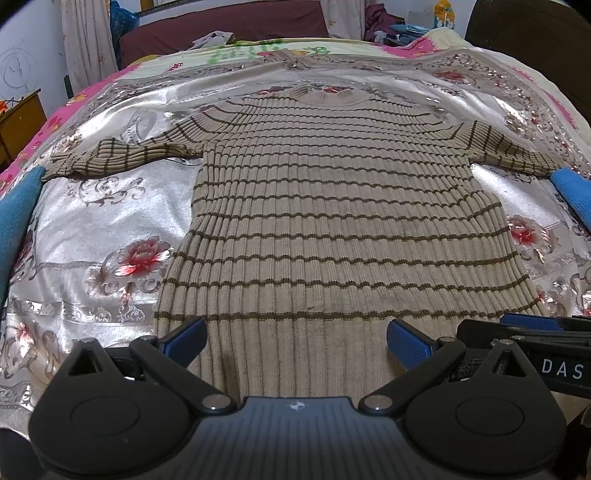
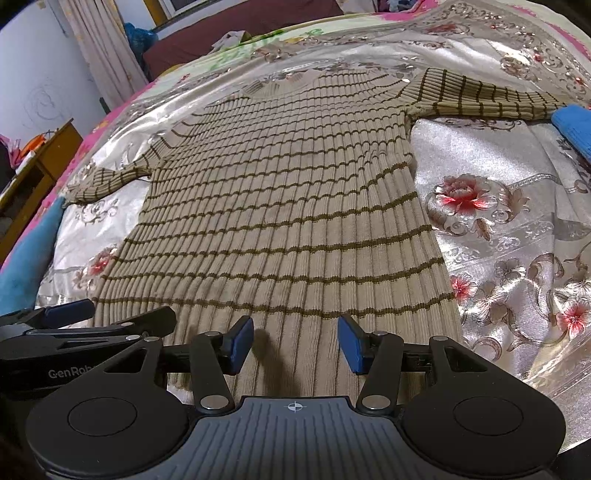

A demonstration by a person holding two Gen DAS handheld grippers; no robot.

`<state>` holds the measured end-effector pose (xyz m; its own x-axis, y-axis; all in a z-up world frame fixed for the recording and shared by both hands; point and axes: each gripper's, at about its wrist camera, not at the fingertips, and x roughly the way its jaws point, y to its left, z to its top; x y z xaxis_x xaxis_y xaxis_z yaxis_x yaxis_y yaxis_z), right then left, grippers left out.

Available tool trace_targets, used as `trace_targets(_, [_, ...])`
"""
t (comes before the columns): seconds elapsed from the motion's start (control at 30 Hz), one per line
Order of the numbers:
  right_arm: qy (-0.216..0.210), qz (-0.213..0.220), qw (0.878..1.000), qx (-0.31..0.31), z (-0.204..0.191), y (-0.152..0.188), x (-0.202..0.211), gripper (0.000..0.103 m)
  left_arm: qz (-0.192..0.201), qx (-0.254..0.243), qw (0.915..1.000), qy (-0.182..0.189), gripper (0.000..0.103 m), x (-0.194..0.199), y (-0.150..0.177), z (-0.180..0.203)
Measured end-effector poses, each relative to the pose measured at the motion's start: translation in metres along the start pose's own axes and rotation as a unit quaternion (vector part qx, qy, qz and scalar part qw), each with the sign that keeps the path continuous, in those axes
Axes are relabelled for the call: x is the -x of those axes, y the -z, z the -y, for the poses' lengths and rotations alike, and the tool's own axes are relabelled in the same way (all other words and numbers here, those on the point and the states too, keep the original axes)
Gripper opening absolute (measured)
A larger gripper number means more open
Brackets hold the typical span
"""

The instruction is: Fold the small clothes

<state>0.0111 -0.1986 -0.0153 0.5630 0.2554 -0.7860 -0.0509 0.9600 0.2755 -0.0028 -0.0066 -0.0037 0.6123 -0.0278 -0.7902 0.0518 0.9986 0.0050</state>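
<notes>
A beige ribbed sweater with thin brown stripes (image 1: 332, 221) lies flat and face up on the bed, both sleeves spread out, collar at the far side. It also shows in the right wrist view (image 2: 288, 221). My left gripper (image 1: 295, 343) is open and empty, hovering over the sweater's near hem, toward its left side. My right gripper (image 2: 295, 345) is open and empty over the hem to the right of it. The right gripper shows at the right edge of the left wrist view (image 1: 524, 332), and the left gripper at the left edge of the right wrist view (image 2: 66, 317).
The sweater lies on a shiny silver bedspread with red flowers (image 1: 110, 229). Blue cloth lies at the end of the left sleeve (image 1: 18, 214) and the right sleeve (image 1: 572, 188). A dark red headboard (image 1: 221, 26) and curtain stand behind. A wooden table (image 2: 44, 162) stands left of the bed.
</notes>
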Motion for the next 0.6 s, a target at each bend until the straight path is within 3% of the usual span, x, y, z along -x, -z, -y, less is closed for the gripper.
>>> trace_targets(0.6, [-0.013, 0.001, 1.000, -0.020, 0.0076, -0.0027, 0.0005, 0.050, 0.004, -0.012, 0.9999, -0.001, 0.103, 0.0044, -0.0077, 0.0057])
